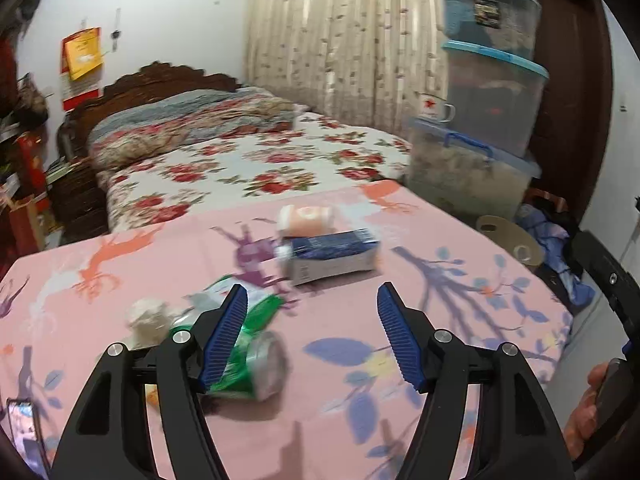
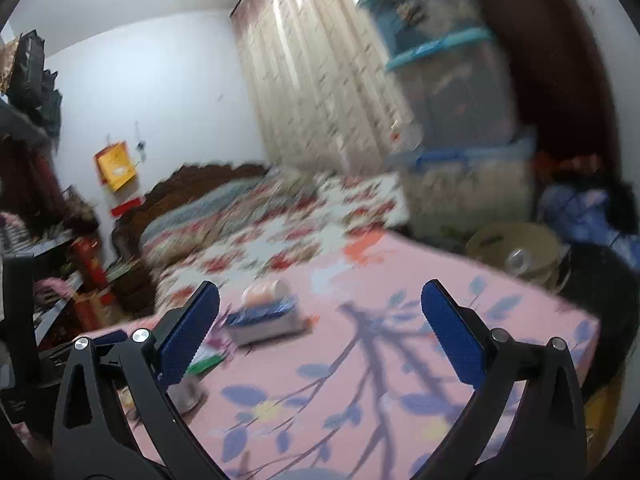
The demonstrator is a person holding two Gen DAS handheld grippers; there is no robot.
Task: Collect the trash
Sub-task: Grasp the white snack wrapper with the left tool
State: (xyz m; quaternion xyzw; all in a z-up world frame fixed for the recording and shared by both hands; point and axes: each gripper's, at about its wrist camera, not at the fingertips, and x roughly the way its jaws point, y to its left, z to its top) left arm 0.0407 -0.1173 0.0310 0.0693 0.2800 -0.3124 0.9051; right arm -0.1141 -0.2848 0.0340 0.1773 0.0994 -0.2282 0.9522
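Note:
Trash lies on a pink printed sheet (image 1: pixel 400 340). A crushed green can (image 1: pixel 260 364) lies on its side, partly hidden behind the left finger of my left gripper (image 1: pixel 313 288), which is open with nothing between the pads. A crumpled white wad (image 1: pixel 150 320) sits left of the can. Farther off are a blue and white carton (image 1: pixel 332 256) and a peach cup (image 1: pixel 306 218) on its side behind it. My right gripper (image 2: pixel 320 286) stands wide open and empty above the sheet, with the carton (image 2: pixel 264 322) beyond its left finger and the can (image 2: pixel 186 394) low behind that finger.
A bed with a floral cover (image 1: pixel 260 160) lies beyond the pink sheet. Stacked plastic bins (image 1: pixel 492 92) rise at the right before a curtain (image 1: pixel 340 32). A round tan lid (image 1: pixel 512 236) and blue cloth (image 1: pixel 560 248) lie off the right edge. Cluttered shelves (image 1: pixel 24 168) line the left. A hand (image 1: pixel 592 408) shows at the lower right.

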